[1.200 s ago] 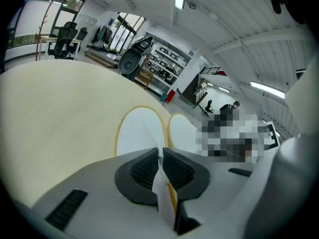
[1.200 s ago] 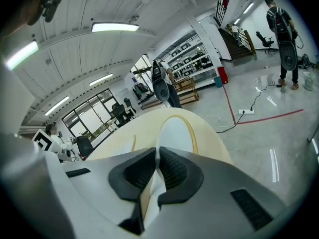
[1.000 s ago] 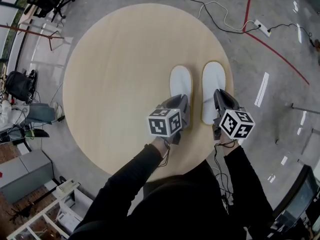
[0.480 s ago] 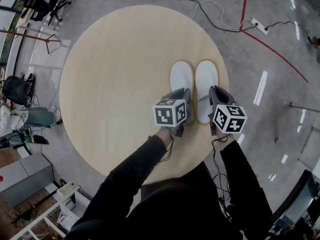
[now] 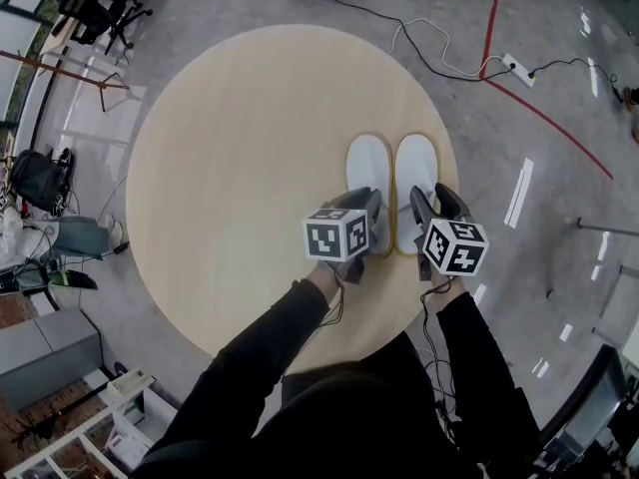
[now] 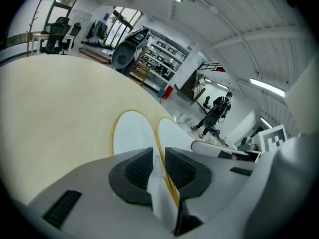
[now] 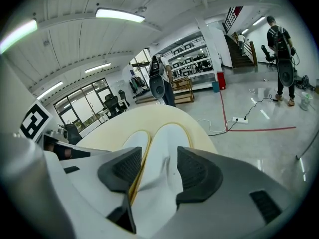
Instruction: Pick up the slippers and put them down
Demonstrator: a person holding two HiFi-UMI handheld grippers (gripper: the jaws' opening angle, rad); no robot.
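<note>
Head view: two white fabric slippers with yellow-edged soles, the left slipper [image 5: 366,168] and the right slipper [image 5: 415,166], lie touching side by side near the right edge of the round pale wooden bench [image 5: 230,158]. Their long axes are parallel, toes pointing away from the person. The left gripper [image 6: 159,158], jaws just easing apart, pinches the left slipper's heel fabric. The right gripper [image 7: 158,166] has just spread wide, and the right slipper's heel lies loose between its jaws.

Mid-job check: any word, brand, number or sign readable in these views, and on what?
No readable text in any view.
Left slipper, right slipper: plain white, no print visible.
Left marker cube, right marker cube: black-and-white square patterns, no letters.
Shelves: contents too small and blurred to read.
</note>
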